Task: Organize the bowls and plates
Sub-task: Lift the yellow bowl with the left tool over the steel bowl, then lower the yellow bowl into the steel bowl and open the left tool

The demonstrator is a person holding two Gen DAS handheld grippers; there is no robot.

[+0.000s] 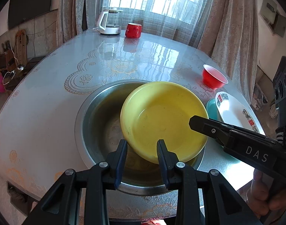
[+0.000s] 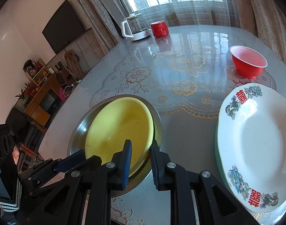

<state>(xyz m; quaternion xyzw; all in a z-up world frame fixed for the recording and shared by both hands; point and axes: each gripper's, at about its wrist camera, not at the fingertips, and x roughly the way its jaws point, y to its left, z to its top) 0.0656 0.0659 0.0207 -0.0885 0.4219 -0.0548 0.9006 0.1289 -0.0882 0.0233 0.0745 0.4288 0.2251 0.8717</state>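
A yellow bowl (image 1: 161, 112) (image 2: 116, 127) hangs tilted inside a steel basin (image 1: 97, 116) (image 2: 79, 129) on the table. My left gripper (image 1: 142, 142) is shut on the bowl's near rim, one finger outside the wall and one inside. My right gripper (image 2: 141, 144) is shut on the rim on the bowl's right side; in the left wrist view it reaches in from the right (image 1: 199, 123). To the right, a white patterned plate (image 2: 255, 140) (image 1: 231, 112) lies on a teal plate (image 1: 212, 106) (image 2: 217, 150). A red bowl (image 2: 248, 61) (image 1: 214, 76) stands behind them.
At the table's far end stand a glass kettle (image 1: 110, 22) (image 2: 135, 28) and a red mug (image 1: 133, 30) (image 2: 159, 29). Curtains and a window are behind. A person's hand (image 1: 261, 193) holds the right gripper's handle. The table edge runs close in front of the basin.
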